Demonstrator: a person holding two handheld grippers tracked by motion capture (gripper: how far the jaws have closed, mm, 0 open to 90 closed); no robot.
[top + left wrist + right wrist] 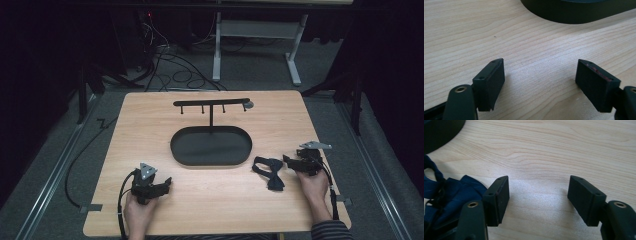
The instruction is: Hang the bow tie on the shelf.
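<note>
Navy bow tie (pixel 268 170) beside right gripper (pixel 286 161), fingers apart

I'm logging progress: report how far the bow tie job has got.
Nothing looks done: the bow tie lies flat on the table, beside the black tray with its hook stand. Nothing is in hand; the right gripper sits open beside it, the left gripper open. Grasping and placing remain.

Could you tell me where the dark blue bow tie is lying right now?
In the high view, the bow tie lies on the table right of the black oval tray, just left of the right gripper.
</note>
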